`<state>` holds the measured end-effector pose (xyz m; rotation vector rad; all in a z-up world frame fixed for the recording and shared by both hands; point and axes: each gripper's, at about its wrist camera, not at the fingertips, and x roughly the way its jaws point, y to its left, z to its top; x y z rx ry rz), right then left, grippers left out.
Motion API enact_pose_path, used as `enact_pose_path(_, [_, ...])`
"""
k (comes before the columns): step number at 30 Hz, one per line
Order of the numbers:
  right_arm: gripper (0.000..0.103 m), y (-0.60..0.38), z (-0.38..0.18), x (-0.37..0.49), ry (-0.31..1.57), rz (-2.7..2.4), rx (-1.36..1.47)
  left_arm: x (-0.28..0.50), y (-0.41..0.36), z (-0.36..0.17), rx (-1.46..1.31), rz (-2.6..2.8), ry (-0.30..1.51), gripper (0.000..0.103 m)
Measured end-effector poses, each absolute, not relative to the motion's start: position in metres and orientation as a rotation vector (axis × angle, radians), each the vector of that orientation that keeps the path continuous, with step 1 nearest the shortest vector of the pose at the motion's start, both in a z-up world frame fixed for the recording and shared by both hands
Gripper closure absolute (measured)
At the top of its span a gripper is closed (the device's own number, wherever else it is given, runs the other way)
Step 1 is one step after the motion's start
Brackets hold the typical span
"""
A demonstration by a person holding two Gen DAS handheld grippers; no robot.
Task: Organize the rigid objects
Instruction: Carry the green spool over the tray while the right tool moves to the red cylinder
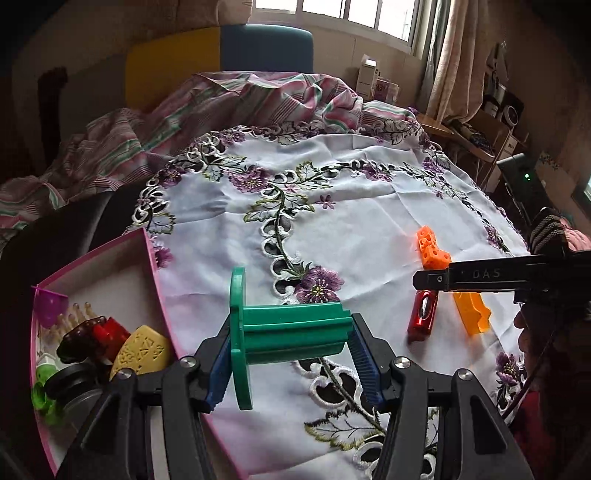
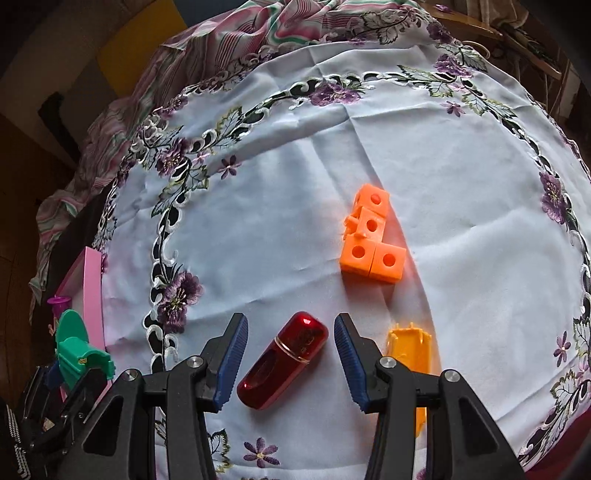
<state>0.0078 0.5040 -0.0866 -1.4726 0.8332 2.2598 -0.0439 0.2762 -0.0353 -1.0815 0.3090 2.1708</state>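
A white tablecloth [image 2: 280, 206], embroidered with purple flowers and dark cut-out scrollwork, covers the work surface, with a rumpled pink-and-green striped sheet [image 1: 229, 99] bunched at the top of the left wrist view below a bright window [image 1: 343, 14] and pale curtains [image 1: 450, 55]. At centre bottom of that view the left gripper [image 1: 291, 358] clamps a green plastic spool [image 1: 280, 332] by its ribbed barrel between blue ridged pads, its round flange standing to the left. At lower left, a pink-rimmed box [image 1: 147, 266] holds a jumble of small pieces, among them a yellow perforated wedge [image 1: 142, 350] and a red block [image 1: 110, 332]. In the right wrist view, the right gripper [image 2: 291, 362] hangs with fingers spread on either side of a glossy red translucent capsule-shaped case [image 2: 284, 360] lying on the cloth. Above it at centre frame sits an L of orange plastic cubes [image 2: 371, 240], each with a round hole; a yellow-orange open trough piece [image 2: 410, 350] lies at lower right.
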Motion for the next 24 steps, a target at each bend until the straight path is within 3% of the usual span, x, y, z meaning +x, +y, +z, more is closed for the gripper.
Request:
enact_pose_path(8, [0.055,0.488,-0.098,0.002,0.771,2.246,-1.594,-0.037,0.239,-0.021,-1.057,2.231,0.26,0.045])
enact_pose_path(11, [0.077,0.475,-0.1,-0.004,0.661,2.274,-1.64,-0.033,0.223,-0.016,-1.04,2.269,0.259,0.045])
enact_pose_path(16, [0.077,0.439,-0.104,-0.016,0.335,2.336,-1.707,-0.034,0.184,-0.01,-1.042,2.375,0.235,0.045])
enact_pose_path(24, [0.077,0.442,-0.108,-0.011,0.342,2.354,-1.694,-0.037,0.122,-0.015,-1.096,2.502,0.2,0.045])
